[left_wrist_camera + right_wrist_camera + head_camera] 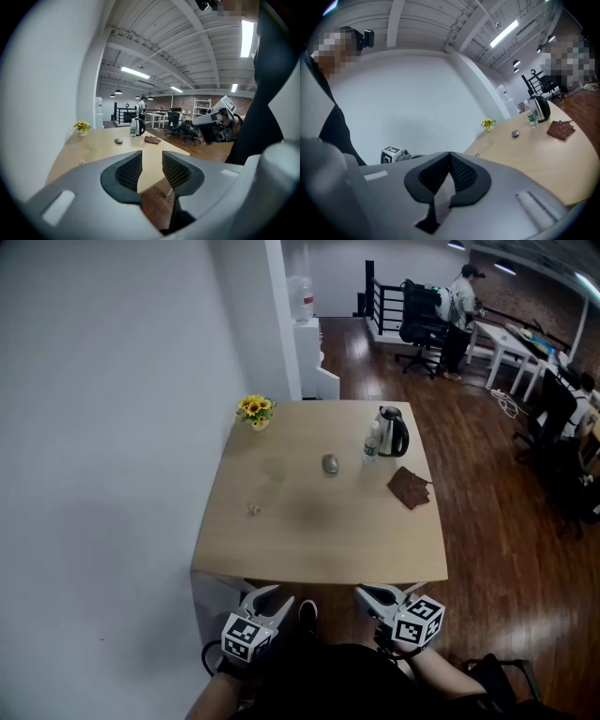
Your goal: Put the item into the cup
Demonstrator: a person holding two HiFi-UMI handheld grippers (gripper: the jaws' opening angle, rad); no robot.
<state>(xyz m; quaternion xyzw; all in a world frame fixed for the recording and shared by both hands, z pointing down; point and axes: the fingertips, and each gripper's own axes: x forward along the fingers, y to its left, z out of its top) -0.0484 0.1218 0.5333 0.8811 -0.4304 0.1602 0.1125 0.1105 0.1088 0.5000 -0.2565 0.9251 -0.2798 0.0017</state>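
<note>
L gripper [269, 596] jaws apart, R gripper [378, 595] jaws together, both empty, at the light wooden desk's [281, 554] near edge. Tiny pale item [253, 509] lies left of centre, well apart. Prob. light and slippery, so pinch across its middle. Can't make out a cup.

You are looking at a small, pale, crumpled-looking item [252, 509] that is lying loose on the left part of the wooden table [319, 549], near its left edge; it is too small to name more exactly. Just beyond it, toward the table's middle, a faint see-through round shape is standing that seems to be the cup [273, 469], upright and apart from the item. It is showing too dimly for you to tell what it holds.
</note>
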